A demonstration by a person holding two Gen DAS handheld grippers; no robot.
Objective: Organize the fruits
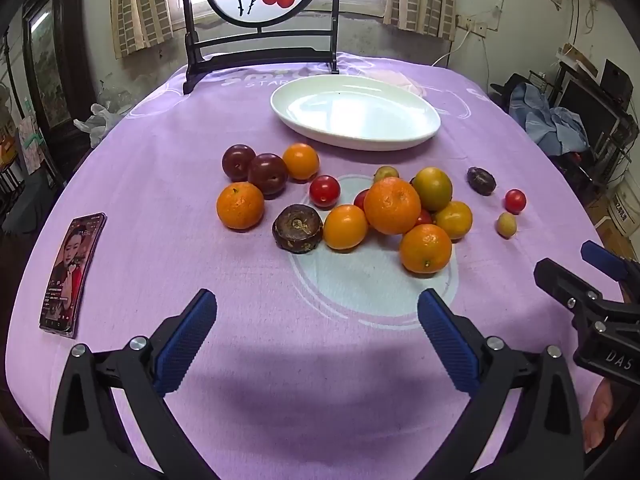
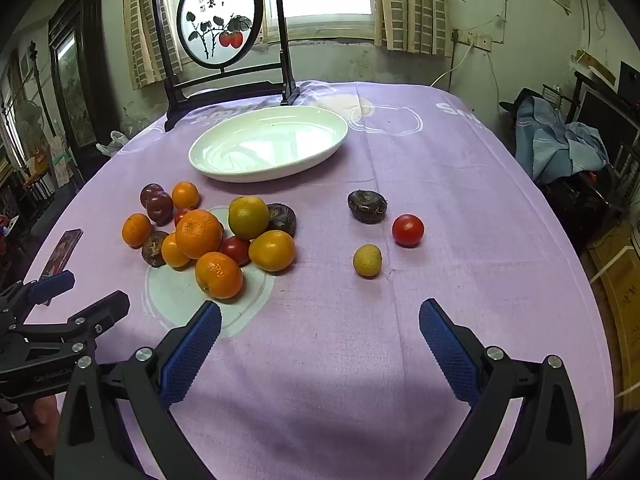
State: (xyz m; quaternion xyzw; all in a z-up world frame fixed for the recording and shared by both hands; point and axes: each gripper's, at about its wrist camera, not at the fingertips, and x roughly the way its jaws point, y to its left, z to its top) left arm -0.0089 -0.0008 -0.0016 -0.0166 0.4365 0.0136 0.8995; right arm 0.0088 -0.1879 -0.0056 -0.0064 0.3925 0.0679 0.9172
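A heap of fruit lies mid-table on the purple cloth: several oranges, with the biggest orange [image 1: 392, 205] [image 2: 198, 233] on top, two dark plums [image 1: 267, 173] [image 2: 159, 207], cherry tomatoes [image 1: 324, 191] and a brown water chestnut [image 1: 297, 228]. Off to the right lie another dark chestnut [image 2: 367, 206], a red tomato [image 2: 407, 230] and a small yellow fruit [image 2: 367, 260]. Beyond the heap stands an empty white oval plate [image 1: 416, 136] [image 2: 328, 152]. My left gripper [image 1: 316, 336] stands open near the table's front edge, short of the heap. My right gripper [image 2: 320, 344] is open too, with nothing between its fingers.
A phone [image 1: 74, 272] lies on the cloth at the left. A black-framed round painted screen [image 1: 264, 8] [image 2: 220, 32] stands behind the plate. Each gripper shows in the other's view, the right one [image 1: 592, 300] beside my left. Furniture and clothes crowd the room's right side.
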